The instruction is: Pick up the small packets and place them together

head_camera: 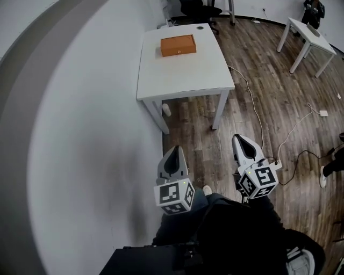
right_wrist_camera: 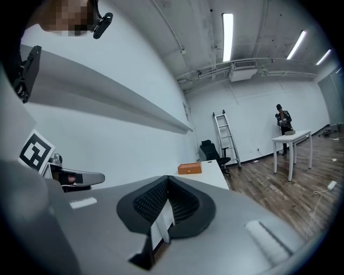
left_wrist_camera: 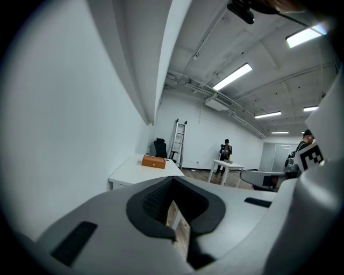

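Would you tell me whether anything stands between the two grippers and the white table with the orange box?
Nothing visible does: only wooden floor lies between the left gripper, the right gripper and the white table holding the orange box.

- white table (head_camera: 183, 75) by the wall, orange box (head_camera: 178, 45) on top
- second white table (head_camera: 303, 29), person (left_wrist_camera: 226, 154) standing at it
- black office chair (head_camera: 200, 7)
- ladder (left_wrist_camera: 179, 140) against far wall
- white adapter (head_camera: 323, 113) on wood floor (head_camera: 258, 64)

Two handheld grippers sit side by side, a little apart, in the lower centre of the head view, both pointing toward the top of the frame and nearly level. The left gripper (head_camera: 174, 157) has its jaws closed together, empty. The right gripper (head_camera: 241, 144) is likewise closed and empty.
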